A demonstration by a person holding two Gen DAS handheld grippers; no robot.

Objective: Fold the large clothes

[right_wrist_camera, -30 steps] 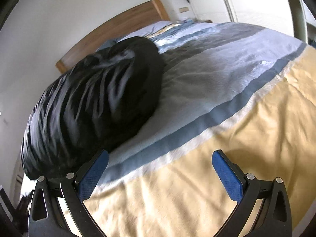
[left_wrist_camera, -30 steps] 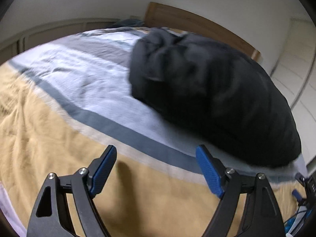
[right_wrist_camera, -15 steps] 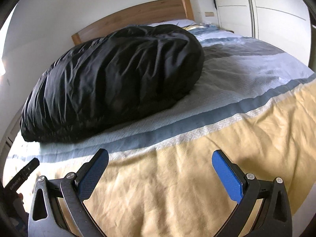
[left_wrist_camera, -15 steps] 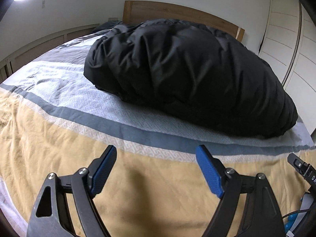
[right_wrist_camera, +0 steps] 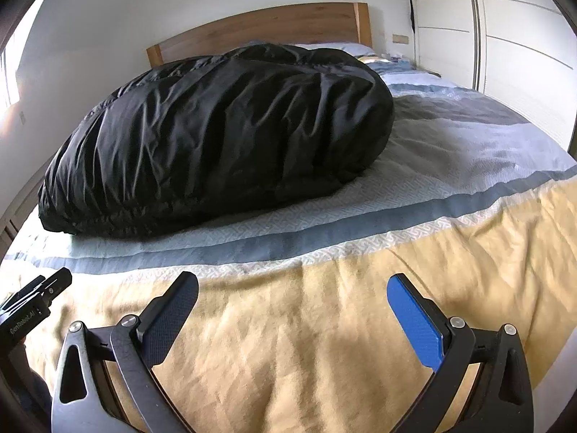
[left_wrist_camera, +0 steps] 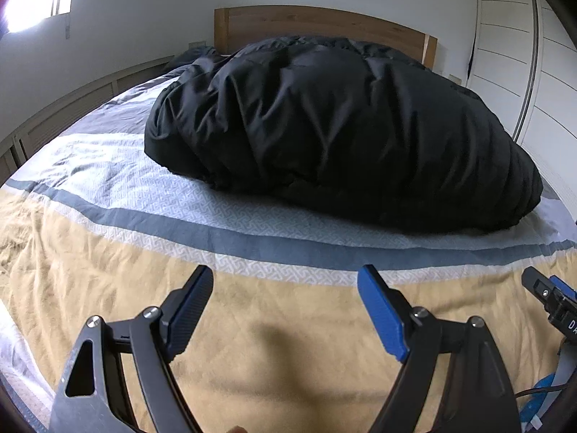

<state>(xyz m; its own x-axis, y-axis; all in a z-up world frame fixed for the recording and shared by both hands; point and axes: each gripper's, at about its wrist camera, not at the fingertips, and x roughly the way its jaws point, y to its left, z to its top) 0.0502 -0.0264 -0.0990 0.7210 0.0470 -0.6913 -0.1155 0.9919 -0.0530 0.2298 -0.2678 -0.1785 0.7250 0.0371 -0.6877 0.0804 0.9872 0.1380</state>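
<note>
Garment (left_wrist_camera: 335,133) heaped on the bedcover (left_wrist_camera: 108,252), in front of the headboard (left_wrist_camera: 317,23). Left gripper (left_wrist_camera: 285,306) and right gripper (right_wrist_camera: 292,310) side by side over the bedcover's near part, well apart from the garment. Wardrobe doors (right_wrist_camera: 505,36) to the bed's right.

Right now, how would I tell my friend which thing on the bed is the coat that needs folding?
Find the big bed with the wooden headboard. On its pale blue and grey stripes, nearer the headboard than the yellow part, lies a puffy coat. It is the only black, shiny, bulging heap there; everything around it is flat, striped bedding.
</note>
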